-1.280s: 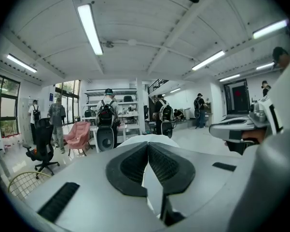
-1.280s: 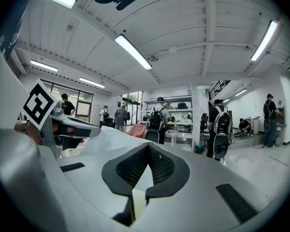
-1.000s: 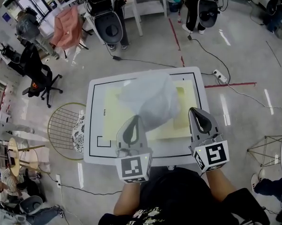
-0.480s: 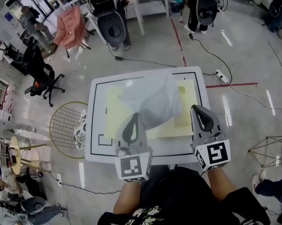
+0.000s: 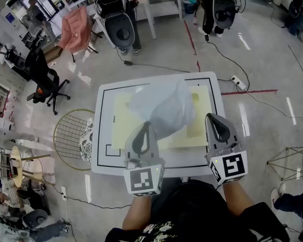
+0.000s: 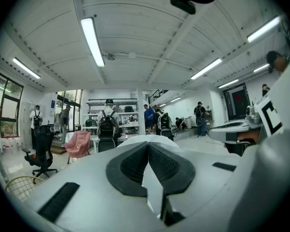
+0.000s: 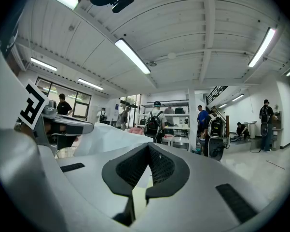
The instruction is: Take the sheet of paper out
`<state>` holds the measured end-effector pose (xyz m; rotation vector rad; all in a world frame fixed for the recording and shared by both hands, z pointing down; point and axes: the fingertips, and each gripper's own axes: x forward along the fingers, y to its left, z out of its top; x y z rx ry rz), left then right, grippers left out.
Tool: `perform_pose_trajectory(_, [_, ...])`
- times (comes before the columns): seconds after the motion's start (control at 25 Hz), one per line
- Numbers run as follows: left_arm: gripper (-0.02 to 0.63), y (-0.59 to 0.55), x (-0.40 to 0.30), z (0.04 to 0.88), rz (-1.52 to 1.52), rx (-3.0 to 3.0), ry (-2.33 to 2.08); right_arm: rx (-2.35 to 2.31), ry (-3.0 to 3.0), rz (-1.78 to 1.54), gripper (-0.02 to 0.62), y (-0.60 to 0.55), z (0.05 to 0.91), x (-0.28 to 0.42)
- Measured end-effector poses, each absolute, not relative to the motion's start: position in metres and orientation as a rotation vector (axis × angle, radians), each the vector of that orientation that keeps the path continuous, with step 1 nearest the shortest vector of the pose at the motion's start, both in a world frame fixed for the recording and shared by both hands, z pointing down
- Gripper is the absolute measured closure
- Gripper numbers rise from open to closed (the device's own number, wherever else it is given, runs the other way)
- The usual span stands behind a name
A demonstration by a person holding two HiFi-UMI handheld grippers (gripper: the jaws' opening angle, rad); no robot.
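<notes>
A translucent white plastic bag [image 5: 164,107] hangs crumpled above the white table [image 5: 99,130], over a large pale yellow sheet [image 5: 123,120] lying flat inside the table's black outline. My left gripper [image 5: 142,126] is over the table's near half, shut on the bag's lower edge. In the left gripper view the white film [image 6: 137,139] bulges just beyond the left gripper [image 6: 147,144]. My right gripper [image 5: 215,119] hovers by the yellow sheet's right edge, its pads meeting with nothing seen held. In the right gripper view the bag [image 7: 103,137] lies left of the right gripper [image 7: 148,145].
A round gold wire basket [image 5: 70,135] stands against the table's left side. A black office chair [image 5: 43,77] is further left. Red tape [image 5: 247,91] and a cable with a power strip [image 5: 235,79] run on the floor to the right. People and equipment stand at the back.
</notes>
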<state>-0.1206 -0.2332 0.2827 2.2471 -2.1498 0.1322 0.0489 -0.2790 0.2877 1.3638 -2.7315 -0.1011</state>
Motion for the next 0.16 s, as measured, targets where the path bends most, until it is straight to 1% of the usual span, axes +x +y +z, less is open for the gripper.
perform_pose_trajectory(0.16, [0.602, -0.2339, -0.1218, 0.2825, 0.136, 2.249, -2.153, 1.365, -2.731, -0.103, 0.603, -0.2795, 0.2886, 0.0484])
